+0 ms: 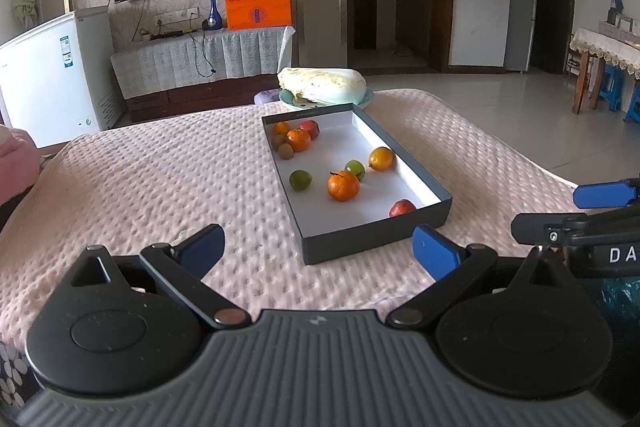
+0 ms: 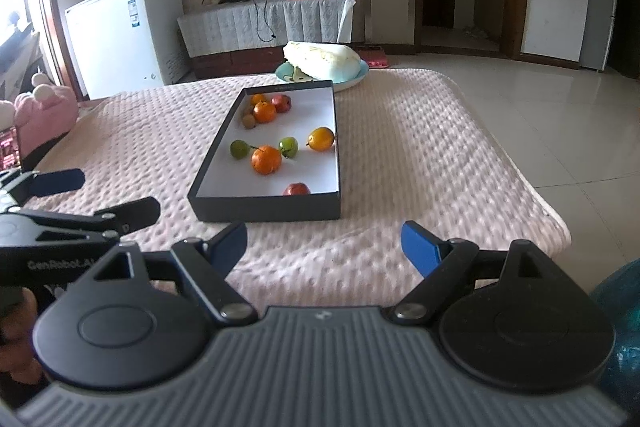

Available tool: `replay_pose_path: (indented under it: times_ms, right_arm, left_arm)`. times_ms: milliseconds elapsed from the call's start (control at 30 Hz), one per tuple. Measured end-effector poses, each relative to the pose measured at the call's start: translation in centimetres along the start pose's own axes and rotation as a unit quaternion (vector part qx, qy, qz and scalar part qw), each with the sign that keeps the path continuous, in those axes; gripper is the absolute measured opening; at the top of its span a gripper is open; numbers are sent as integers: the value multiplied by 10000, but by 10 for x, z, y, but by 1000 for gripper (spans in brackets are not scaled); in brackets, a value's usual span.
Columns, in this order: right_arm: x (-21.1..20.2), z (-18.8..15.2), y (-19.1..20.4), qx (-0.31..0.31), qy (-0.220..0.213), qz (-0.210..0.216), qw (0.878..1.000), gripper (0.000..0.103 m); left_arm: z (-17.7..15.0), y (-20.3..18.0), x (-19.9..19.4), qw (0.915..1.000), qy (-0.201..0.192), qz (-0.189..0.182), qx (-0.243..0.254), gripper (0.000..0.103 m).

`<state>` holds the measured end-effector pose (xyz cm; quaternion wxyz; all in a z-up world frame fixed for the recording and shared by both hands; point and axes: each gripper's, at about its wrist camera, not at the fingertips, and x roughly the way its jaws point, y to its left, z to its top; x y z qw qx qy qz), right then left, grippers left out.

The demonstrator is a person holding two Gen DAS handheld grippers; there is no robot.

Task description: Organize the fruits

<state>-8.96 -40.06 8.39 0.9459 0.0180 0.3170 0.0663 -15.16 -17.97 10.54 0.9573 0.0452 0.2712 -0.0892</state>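
blanket [image 1: 160,179]: bumpy pink cloth | box [image 1: 372,239]: matt dark card

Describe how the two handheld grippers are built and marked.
Both match: the left gripper and right gripper have a ribbed grey body, two round black discs, black linkage arms and flat blue fingers. White lettering runs along their sides.

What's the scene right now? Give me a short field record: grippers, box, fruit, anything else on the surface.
left gripper: jaws open, empty
right gripper: jaws open, empty
box: open, dark walls, white floor, on pink blanket
far-corner cluster: oranges, red fruit, brown fruits
mid-box: big orange, two green fruits, yellow-orange fruit
near wall: red fruit
behind box: cabbage on plate
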Motion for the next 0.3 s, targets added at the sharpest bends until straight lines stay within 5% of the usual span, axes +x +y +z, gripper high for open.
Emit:
replay_pose_path:
  times_ms: [300]
  right_arm:
    - [0,0,1,10,-6,16,10000,85]
  left_arm:
    - [-3,-7,-1,9995,74,-178,237,102]
